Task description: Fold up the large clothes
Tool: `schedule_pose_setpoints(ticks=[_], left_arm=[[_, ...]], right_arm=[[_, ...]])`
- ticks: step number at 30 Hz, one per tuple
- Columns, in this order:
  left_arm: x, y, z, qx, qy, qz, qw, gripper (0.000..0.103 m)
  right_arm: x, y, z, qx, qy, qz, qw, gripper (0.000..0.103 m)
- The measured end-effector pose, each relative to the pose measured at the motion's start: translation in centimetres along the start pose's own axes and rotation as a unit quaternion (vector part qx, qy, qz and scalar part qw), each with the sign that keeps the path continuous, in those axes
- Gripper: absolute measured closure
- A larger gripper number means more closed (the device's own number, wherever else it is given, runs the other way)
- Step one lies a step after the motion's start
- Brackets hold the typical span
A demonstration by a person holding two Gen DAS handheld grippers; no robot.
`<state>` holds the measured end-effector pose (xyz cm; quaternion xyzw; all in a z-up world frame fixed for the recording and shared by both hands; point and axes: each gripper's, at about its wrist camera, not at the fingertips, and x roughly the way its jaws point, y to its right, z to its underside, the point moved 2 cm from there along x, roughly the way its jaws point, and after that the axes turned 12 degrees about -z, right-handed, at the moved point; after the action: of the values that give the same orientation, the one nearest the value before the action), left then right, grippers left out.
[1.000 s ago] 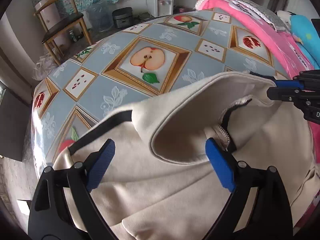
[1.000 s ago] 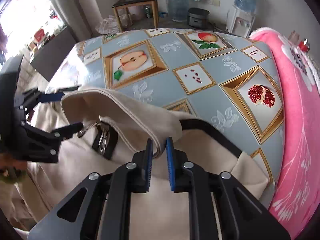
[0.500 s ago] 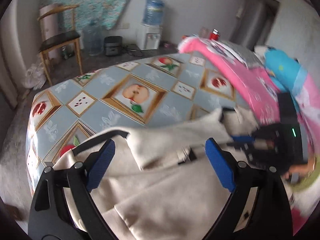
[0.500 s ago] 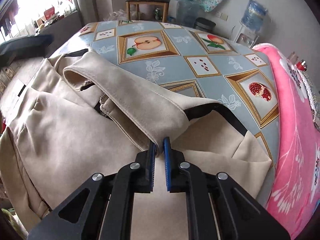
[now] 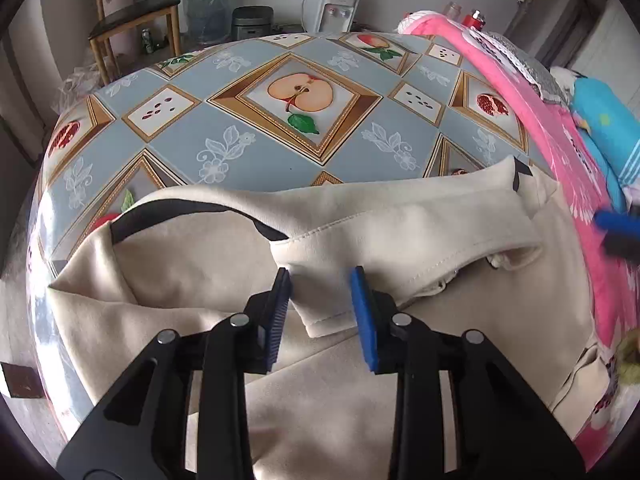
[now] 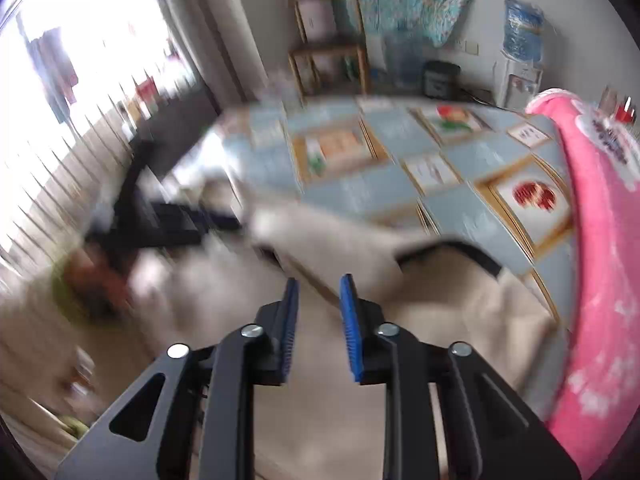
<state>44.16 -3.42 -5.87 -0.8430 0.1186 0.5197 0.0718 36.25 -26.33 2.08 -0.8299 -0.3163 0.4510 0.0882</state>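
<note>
Closing our left gripper (image 5: 322, 304) round the collar (image 5: 400, 236) of the beige coat (image 5: 192, 280), we had its jaws drawn in from the wide gape of a second earlier; the collar's corner sat between the blue pads (image 5: 362, 312), which we judged were not yet pinching it. Our right gripper (image 6: 318, 320), clamped on the collar's other end half a second before, was letting go: its jaws were opening with nothing between them, and its view had blurred. The coat lay spread on the fruit-print tablecloth (image 5: 248, 148), collar turned down along the top, with the pink blanket (image 5: 560, 140) just beside it on the right. We read this as a hand-over: the collar now sat flat, so the right side was done and the left could take hold for the next fold.
</note>
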Motion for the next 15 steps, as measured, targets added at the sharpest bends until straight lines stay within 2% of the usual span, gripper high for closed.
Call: schedule_pose_setpoints(ticks=[1, 3, 6, 8, 9, 11, 13, 15], left_arm=[[0.0, 0.1, 0.0, 0.007, 0.0, -0.003, 1.0, 0.074], [-0.5, 0.4, 0.3, 0.021, 0.001, -0.006, 0.9998, 0.075], [-0.9, 0.5, 0.9, 0.03, -0.004, 0.0, 0.9995, 0.075], [-1.3, 0.2, 1.3, 0.028, -0.009, 0.01, 0.9995, 0.075], [-1.7, -0.1, 1.5, 0.024, -0.01, 0.017, 0.9995, 0.077], [-2.8, -0.7, 1.7, 0.017, -0.005, 0.032, 0.9993, 0.081], [-4.4, -1.2, 1.6, 0.013, 0.021, 0.048, 0.9986, 0.081], [-5.7, -1.1, 0.9, 0.01, 0.049, 0.069, 0.9964, 0.081]], right_arm=[[0.0, 0.2, -1.1, 0.016, 0.015, -0.016, 1.0, 0.08], [1.6, 0.5, -2.9, 0.038, 0.022, -0.019, 0.999, 0.08], [7.1, 1.3, -4.1, 0.067, -0.007, -0.037, 0.997, 0.08], [10.5, 1.8, -3.5, 0.08, -0.04, -0.034, 0.995, 0.08], [11.5, 1.8, -3.1, 0.079, -0.055, -0.033, 0.995, 0.084], [12.1, 0.9, -1.8, 0.064, -0.063, -0.036, 0.995, 0.086], [11.6, 0.1, -0.7, 0.05, -0.064, -0.05, 0.995, 0.086], [11.4, -0.4, 0.2, 0.035, -0.07, -0.043, 0.996, 0.086]])
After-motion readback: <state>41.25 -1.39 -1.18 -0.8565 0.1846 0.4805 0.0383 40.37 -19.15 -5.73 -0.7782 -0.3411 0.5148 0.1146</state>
